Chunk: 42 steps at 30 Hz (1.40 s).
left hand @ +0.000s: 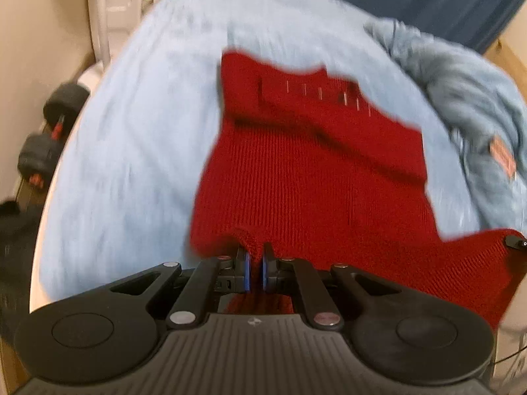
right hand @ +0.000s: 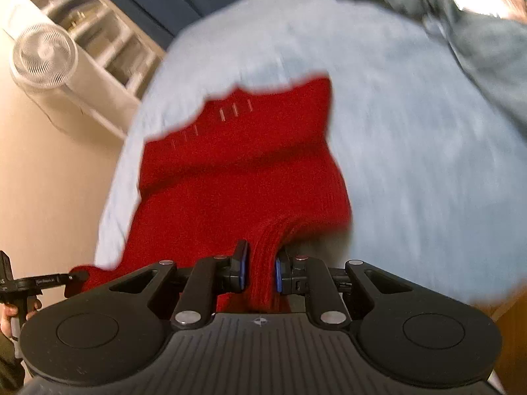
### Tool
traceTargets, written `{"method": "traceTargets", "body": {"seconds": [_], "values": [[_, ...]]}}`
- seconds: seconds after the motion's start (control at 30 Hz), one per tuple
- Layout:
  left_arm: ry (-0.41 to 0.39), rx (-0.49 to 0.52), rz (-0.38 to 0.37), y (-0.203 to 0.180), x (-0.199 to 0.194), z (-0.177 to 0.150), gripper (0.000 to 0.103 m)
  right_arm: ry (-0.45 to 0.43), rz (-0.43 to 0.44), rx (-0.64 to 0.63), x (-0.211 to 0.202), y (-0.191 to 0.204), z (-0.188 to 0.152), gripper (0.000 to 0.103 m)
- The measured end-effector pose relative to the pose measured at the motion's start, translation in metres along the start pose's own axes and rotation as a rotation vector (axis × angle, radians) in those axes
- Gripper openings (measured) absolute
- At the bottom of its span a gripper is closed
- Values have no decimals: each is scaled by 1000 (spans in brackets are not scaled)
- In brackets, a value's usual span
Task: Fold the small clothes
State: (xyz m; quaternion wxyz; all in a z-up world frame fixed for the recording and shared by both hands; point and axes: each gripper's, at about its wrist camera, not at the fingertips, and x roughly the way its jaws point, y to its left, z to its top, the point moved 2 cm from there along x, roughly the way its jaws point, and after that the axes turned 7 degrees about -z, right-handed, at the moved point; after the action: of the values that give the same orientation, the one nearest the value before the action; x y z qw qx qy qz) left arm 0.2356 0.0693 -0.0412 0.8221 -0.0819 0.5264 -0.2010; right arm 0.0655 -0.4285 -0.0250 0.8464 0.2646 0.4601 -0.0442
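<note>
Far left in the left wrist view, dark dumbbells (left hand: 49,125) sit on the floor beside a pale wall, down past the edge of the bed. The light blue sheet (left hand: 138,151) fills the middle, blurred. On it, the red knit (left hand: 306,171) spreads out, its far edge up the sheet with a row of small pale stitches near it, its near edge lifted to the camera. The left gripper (left hand: 254,263) is clamped tight on that near hem, blue pads almost meeting, a thin lip of red pinched between them. Right of the knit, a grey-blue heap of cloth (left hand: 461,105) with a small orange label lies bunched at the sheet's edge. At the far right the knit's other corner stretches off to a black fingertip that just shows.

Over to the right wrist view: at the far left a white fan (right hand: 44,56) stands before white shelves (right hand: 98,33). Low on the left edge, a hand (right hand: 8,316) holds the other tool, its finger reaching the knit's corner. Centre, the right gripper (right hand: 260,270) is closed on a thick bunched fold of the knit, pads pressing either side of the gather. The sheet runs off right, heap at the top corner
</note>
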Motion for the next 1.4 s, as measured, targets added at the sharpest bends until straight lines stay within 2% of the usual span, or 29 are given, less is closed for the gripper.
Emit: {"method": "traceTargets", "body": {"seconds": [0.03,0.07,0.17,0.27,0.3,0.33,0.37,0.4,0.43,0.47,0.5,0.6,0.73,0.8,0.9,0.93,0.97,1.0,1.03,1.07,1.13,1.23,1.33,1.4], "values": [[-16,-5,-7,-1,3,20,7,-22,6,-8,5,3,24,16],[-43,-2,-6,-2,8,43,7,-41,9,-17,11,6,48,8],[-96,-9,12,-1,36,119,7,-92,-5,-28,45,14,118,8],[-136,-141,60,17,91,196,8,-116,-64,53,99,10,179,8],[-142,-189,52,25,110,215,12,-128,-97,91,117,5,192,8],[-134,-216,49,34,128,231,17,-147,-136,135,137,-2,205,13],[-114,-246,73,43,144,243,22,-158,-162,148,155,-4,211,25],[-111,-295,162,52,156,251,44,-160,-188,162,170,-9,215,36],[-136,-313,225,57,161,253,64,-157,-225,188,180,-15,213,64],[-164,-304,253,62,163,251,72,-166,-252,232,186,-23,206,73],[-172,-280,265,64,166,248,81,-185,-237,260,189,-29,199,73],[-131,-172,249,64,176,233,81,-198,-167,259,197,-46,170,72],[-127,-21,225,44,188,215,83,-182,-222,153,223,-50,148,72],[-125,57,243,27,198,213,85,-181,-238,155,235,-48,147,72],[-97,149,282,8,220,212,85,-213,-234,134,246,-37,149,71],[-87,170,299,5,228,212,74,-214,-249,99,249,-30,148,66],[-70,189,319,1,235,211,15,-203,-275,59,254,-24,150,34],[-41,201,327,1,242,212,12,-192,-304,18,257,-17,149,12],[-46,180,332,1,240,212,10,-196,-350,-24,256,-10,149,11],[-75,162,324,1,232,213,10,-226,-351,-41,249,-5,149,11],[-119,121,283,4,208,217,10,-292,-291,-36,224,2,150,11],[-163,36,209,22,174,221,10,-351,-174,39,178,-2,149,10],[-132,-46,217,49,178,217,10,-333,-170,92,170,-18,142,10],[-71,-115,225,66,200,212,10,-268,-204,136,188,-35,134,10]]}}
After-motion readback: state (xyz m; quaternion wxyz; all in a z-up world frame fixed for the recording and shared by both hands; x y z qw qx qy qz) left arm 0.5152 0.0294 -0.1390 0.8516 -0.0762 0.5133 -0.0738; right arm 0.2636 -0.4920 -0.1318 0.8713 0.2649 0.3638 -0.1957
